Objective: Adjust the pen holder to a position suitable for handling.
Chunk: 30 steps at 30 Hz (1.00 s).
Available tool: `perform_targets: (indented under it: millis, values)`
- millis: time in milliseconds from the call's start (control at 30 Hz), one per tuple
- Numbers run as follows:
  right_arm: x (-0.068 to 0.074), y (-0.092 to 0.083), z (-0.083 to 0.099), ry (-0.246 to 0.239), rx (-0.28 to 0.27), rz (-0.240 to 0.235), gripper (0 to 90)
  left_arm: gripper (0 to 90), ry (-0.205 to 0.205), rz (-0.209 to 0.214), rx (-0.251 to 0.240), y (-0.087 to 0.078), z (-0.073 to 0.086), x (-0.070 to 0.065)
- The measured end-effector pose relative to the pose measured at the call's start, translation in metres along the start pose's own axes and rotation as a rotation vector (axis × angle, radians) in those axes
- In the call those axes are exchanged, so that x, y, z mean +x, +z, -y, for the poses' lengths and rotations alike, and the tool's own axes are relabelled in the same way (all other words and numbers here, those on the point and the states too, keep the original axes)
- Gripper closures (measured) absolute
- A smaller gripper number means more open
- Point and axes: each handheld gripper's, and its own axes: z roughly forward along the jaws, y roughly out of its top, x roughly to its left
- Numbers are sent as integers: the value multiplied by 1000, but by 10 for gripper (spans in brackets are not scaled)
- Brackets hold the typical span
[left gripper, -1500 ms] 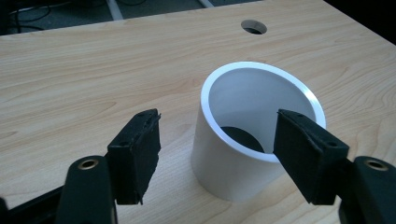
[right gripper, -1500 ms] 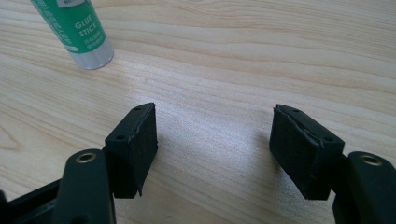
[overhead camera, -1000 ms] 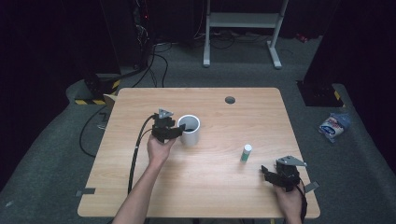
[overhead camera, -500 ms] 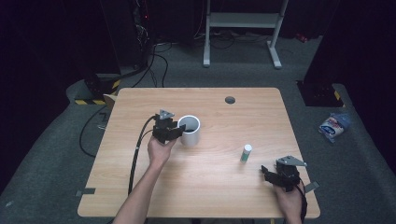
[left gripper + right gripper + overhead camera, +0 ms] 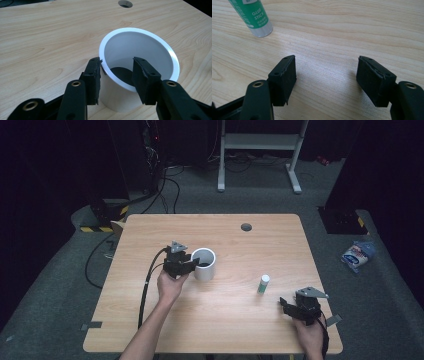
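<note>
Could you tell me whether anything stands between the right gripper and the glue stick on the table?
Nothing visible does. The right gripper is open over bare wood, and the glue stick stands upright ahead of it and off to one side, with only bare table between them. The white cup is well away, at the left gripper.

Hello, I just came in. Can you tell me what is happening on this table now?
A person works at a wooden table with a gripper in each hand. The left gripper straddles the rim of a white cup, one jaw outside and one inside, not closed on it. The right gripper rests open near the table's front right corner, holding nothing. A green glue stick stands upright just beyond it.
</note>
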Motion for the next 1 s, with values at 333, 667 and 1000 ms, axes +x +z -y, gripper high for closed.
perform_targets:
  millis: [333,667,1000]
  values:
    - [0,0,0,0,0,0,321,581,-13,32,-9,-8,10,-10]
    - [0,0,0,0,0,0,321,575,-20,44,-12,-17,19,-20]
    - [0,0,0,0,0,0,321,572,5,56,-2,-20,26,-33]
